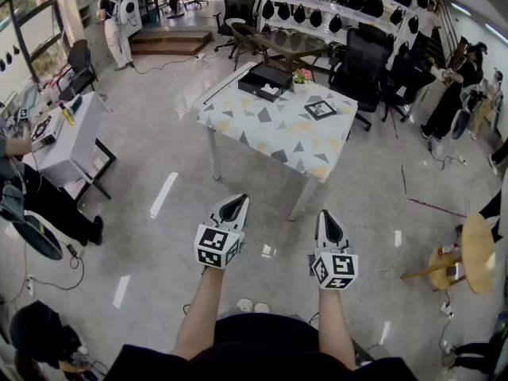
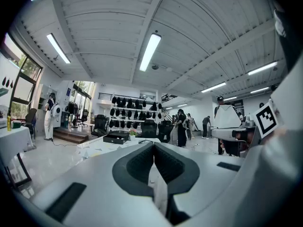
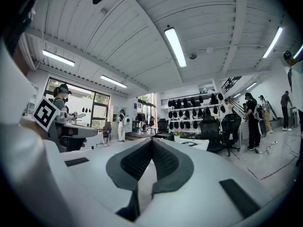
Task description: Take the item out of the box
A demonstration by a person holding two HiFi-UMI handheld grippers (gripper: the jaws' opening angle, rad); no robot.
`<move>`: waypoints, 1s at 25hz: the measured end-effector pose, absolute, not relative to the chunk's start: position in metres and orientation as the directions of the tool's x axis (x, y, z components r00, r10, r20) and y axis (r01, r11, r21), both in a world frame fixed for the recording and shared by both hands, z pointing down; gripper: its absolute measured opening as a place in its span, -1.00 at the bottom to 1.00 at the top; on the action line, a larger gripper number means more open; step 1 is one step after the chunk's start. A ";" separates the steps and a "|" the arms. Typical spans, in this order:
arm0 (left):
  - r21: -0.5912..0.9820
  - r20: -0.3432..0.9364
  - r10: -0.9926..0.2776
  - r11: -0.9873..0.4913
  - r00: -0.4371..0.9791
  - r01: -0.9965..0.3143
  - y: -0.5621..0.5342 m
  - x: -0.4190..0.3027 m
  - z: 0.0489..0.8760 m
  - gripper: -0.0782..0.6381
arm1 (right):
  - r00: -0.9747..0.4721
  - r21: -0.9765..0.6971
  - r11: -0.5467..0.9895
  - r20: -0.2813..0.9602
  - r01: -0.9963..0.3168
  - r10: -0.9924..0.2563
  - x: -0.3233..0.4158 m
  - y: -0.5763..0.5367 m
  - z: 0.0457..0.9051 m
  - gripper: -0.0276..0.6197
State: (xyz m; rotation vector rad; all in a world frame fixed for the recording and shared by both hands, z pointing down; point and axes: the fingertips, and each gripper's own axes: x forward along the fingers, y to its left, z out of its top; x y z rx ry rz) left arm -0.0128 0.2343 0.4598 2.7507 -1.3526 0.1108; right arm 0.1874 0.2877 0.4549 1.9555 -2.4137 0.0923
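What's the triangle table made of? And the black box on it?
The table looks topped with smooth printed laminate, maybe cloth; its pale legs look like painted metal. The black box looks matte, perhaps cardboard or plastic; too far to tell.

A big, bright work hall, like a lab

The floor (image 1: pixel 159 213) is pale and shiny, and long strip lights (image 2: pixel 150 51) run across a white ceiling. Tall windows (image 1: pixel 32 30) stand along one side. A table with a speckled top (image 1: pixel 270 125) stands in the middle, with black office chairs (image 1: pixel 361 58) close by. Rows of black round things hang on a wall rack (image 1: pixel 333 6). A white desk (image 1: pixel 67 137) holds small gear. People stand about: 1 in white (image 1: pixel 117 22), 1 in black (image 1: pixel 456 94).
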 end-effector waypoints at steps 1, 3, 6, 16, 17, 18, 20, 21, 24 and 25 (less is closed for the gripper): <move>0.037 0.097 -0.787 -0.609 0.610 -0.792 0.234 -0.012 0.460 -0.73 | -0.209 -0.026 0.208 0.063 -0.978 -0.976 0.187 0.288 0.455 -0.91; 0.039 0.097 -0.786 -0.610 0.610 -0.792 0.235 -0.011 0.460 -0.73 | -0.212 -0.027 0.210 0.063 -0.977 -0.975 0.187 0.289 0.456 -0.91; 0.037 0.101 -0.786 -0.609 0.609 -0.792 0.235 -0.009 0.460 -0.73 | -0.217 -0.030 0.215 0.067 -0.976 -0.974 0.186 0.290 0.456 -0.91; 0.040 0.109 -0.782 -0.614 0.614 -0.788 0.235 -0.005 0.464 -0.73 | -0.229 -0.038 0.227 0.065 -0.973 -0.971 0.183 0.290 0.459 -0.91; 0.042 0.109 -0.782 -0.613 0.614 -0.789 0.235 -0.006 0.465 -0.73 | -0.231 -0.038 0.229 0.066 -0.973 -0.971 0.182 0.289 0.459 -0.91; 0.043 0.109 -0.782 -0.613 0.614 -0.789 0.235 -0.006 0.466 -0.73 | -0.232 -0.038 0.230 0.067 -0.972 -0.970 0.182 0.289 0.460 -0.91; 0.044 0.111 -0.781 -0.614 0.614 -0.788 0.235 -0.006 0.467 -0.73 | -0.231 -0.037 0.229 0.069 -0.973 -0.970 0.182 0.289 0.460 -0.91; 0.044 0.113 -0.781 -0.614 0.614 -0.788 0.235 -0.006 0.467 -0.73 | -0.231 -0.034 0.229 0.071 -0.973 -0.970 0.182 0.289 0.461 -0.91; 0.048 0.118 -0.781 -0.612 0.613 -0.789 0.235 -0.007 0.471 -0.73 | -0.237 -0.031 0.235 0.083 -0.972 -0.968 0.179 0.290 0.465 -0.91; 0.050 0.120 -0.781 -0.612 0.613 -0.789 0.235 -0.008 0.472 -0.73 | -0.241 -0.032 0.239 0.087 -0.971 -0.967 0.178 0.290 0.466 -0.91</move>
